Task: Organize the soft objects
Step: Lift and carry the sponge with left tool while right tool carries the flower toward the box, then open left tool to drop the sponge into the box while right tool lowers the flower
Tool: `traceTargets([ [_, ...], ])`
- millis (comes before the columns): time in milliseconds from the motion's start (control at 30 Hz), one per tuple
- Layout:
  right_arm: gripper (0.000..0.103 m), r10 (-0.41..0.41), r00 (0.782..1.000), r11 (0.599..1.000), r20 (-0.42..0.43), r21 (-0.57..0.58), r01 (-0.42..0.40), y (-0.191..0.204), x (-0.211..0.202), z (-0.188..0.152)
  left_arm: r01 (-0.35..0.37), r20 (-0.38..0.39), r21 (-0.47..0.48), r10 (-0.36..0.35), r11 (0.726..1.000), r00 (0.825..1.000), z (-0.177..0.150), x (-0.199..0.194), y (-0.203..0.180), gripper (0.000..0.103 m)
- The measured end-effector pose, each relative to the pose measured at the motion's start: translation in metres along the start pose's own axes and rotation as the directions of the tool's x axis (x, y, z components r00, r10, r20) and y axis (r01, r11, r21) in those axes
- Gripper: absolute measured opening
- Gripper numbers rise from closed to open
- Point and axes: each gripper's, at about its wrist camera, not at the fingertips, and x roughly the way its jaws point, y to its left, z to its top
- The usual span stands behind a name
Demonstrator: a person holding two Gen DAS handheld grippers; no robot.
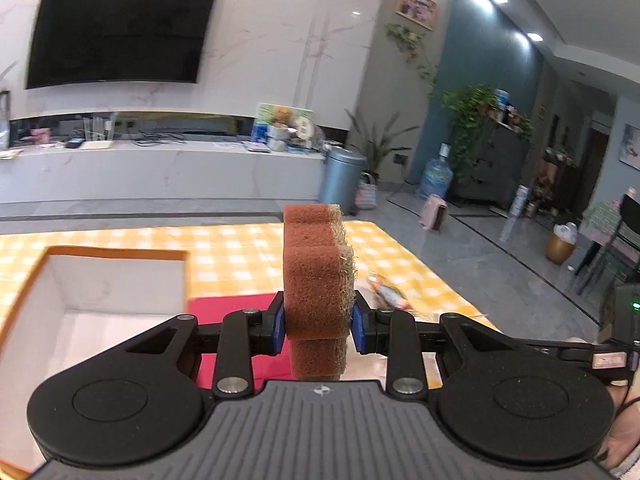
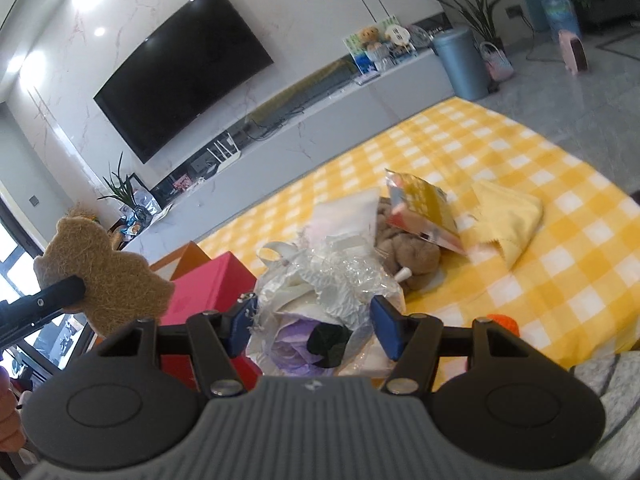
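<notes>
My left gripper (image 1: pixel 319 324) is shut on a brown scalloped sponge (image 1: pixel 316 264), held upright on edge above a red box (image 1: pixel 236 308). In the right wrist view the same sponge (image 2: pixel 104 276) hangs at the left on a black finger (image 2: pixel 60 292). My right gripper (image 2: pixel 314 326) has its blue pads against both sides of a crinkled white wrapped bundle with a purple flower (image 2: pixel 320 300). Beyond the bundle lie a brown plush toy (image 2: pixel 416 256), a foil packet (image 2: pixel 424 212), a white pouch (image 2: pixel 348 212) and a yellow cloth (image 2: pixel 508 220).
An open white box with an orange rim (image 1: pixel 80 304) stands at the left on the yellow checked tablecloth (image 2: pixel 540 280). A small snack packet (image 1: pixel 386 292) lies to the right of the sponge. An orange thing (image 2: pixel 504 322) peeks out behind the right finger. Beyond the table are floor and a TV wall.
</notes>
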Motion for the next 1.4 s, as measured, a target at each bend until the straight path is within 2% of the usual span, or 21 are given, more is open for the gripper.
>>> traceTargets([
  [100, 0.061, 0.029, 1.000, 0.999, 0.007, -0.019, -0.028, 0.019, -0.002, 0.002, -0.034, 0.020, -0.040, 0.035, 0.999, 0.999, 0.002, -0.013, 0.020, 0.035],
  [200, 0.061, 0.071, 0.997, 0.995, 0.008, -0.070, -0.070, 0.048, -0.002, 0.004, -0.036, 0.017, -0.052, 0.037, 0.998, 0.999, 0.004, -0.024, 0.046, 0.035],
  [300, 0.061, 0.112, 0.994, 0.983, -0.002, -0.146, -0.111, 0.084, 0.000, 0.002, -0.033, -0.011, -0.059, 0.033, 0.998, 0.999, 0.003, -0.034, 0.076, 0.035],
  [433, 0.061, 0.168, 0.985, 0.956, -0.035, -0.239, -0.171, 0.136, 0.012, -0.003, -0.062, -0.044, -0.155, 0.056, 0.986, 0.997, -0.006, -0.039, 0.123, 0.035],
  [500, 0.061, 0.180, 0.982, 0.940, -0.062, -0.283, -0.190, 0.161, 0.022, -0.008, -0.077, -0.063, -0.162, 0.068, 0.984, 0.996, -0.012, -0.035, 0.138, 0.035],
  [600, 0.061, 0.173, 0.980, 0.920, -0.100, -0.339, -0.197, 0.194, 0.040, -0.018, -0.038, -0.113, -0.205, 0.015, 0.978, 0.994, -0.016, -0.021, 0.160, 0.035],
  [667, 0.061, 0.172, 0.976, 0.906, -0.133, -0.368, -0.210, 0.212, 0.054, -0.025, -0.042, -0.153, -0.227, 0.007, 0.973, 0.988, -0.020, -0.010, 0.172, 0.035],
  [767, 0.061, 0.157, 0.971, 0.887, -0.182, -0.405, -0.219, 0.235, 0.073, -0.038, -0.115, -0.227, -0.231, 0.062, 0.966, 0.972, -0.027, -0.001, 0.186, 0.035],
  [900, 0.061, 0.103, 0.968, 0.876, -0.227, -0.440, -0.196, 0.255, 0.100, -0.051, -0.166, -0.313, -0.207, 0.096, 0.964, 0.945, -0.039, 0.000, 0.196, 0.035],
  [1067, 0.061, 0.054, 0.964, 0.861, -0.260, -0.478, -0.177, 0.268, 0.124, -0.065, -0.175, -0.323, -0.195, 0.105, 0.965, 0.941, -0.041, -0.013, 0.200, 0.035],
  [1167, 0.061, 0.033, 0.962, 0.856, -0.273, -0.488, -0.168, 0.272, 0.135, -0.067, -0.198, -0.344, -0.176, 0.128, 0.964, 0.930, -0.044, -0.014, 0.201, 0.037],
  [1200, 0.061, 0.030, 0.961, 0.855, -0.275, -0.491, -0.167, 0.273, 0.136, -0.068, -0.198, -0.336, -0.160, 0.135, 0.967, 0.932, -0.044, -0.016, 0.198, 0.040],
  [1267, 0.061, 0.024, 0.960, 0.853, -0.279, -0.495, -0.165, 0.272, 0.139, -0.068, -0.183, -0.302, -0.152, 0.131, 0.971, 0.944, -0.042, -0.024, 0.196, 0.060],
  [1300, 0.061, 0.021, 0.960, 0.853, -0.278, -0.497, -0.163, 0.274, 0.137, -0.071, -0.179, -0.281, -0.156, 0.130, 0.971, 0.951, -0.040, -0.027, 0.196, 0.080],
  [1333, 0.060, 0.017, 0.960, 0.853, -0.278, -0.497, -0.159, 0.274, 0.136, -0.072, -0.187, -0.263, -0.159, 0.141, 0.969, 0.954, -0.038, -0.030, 0.196, 0.091],
  [1400, 0.060, 0.007, 0.961, 0.853, -0.278, -0.500, -0.151, 0.275, 0.139, -0.072, -0.205, -0.216, -0.151, 0.170, 0.967, 0.961, -0.036, -0.038, 0.194, 0.092],
])
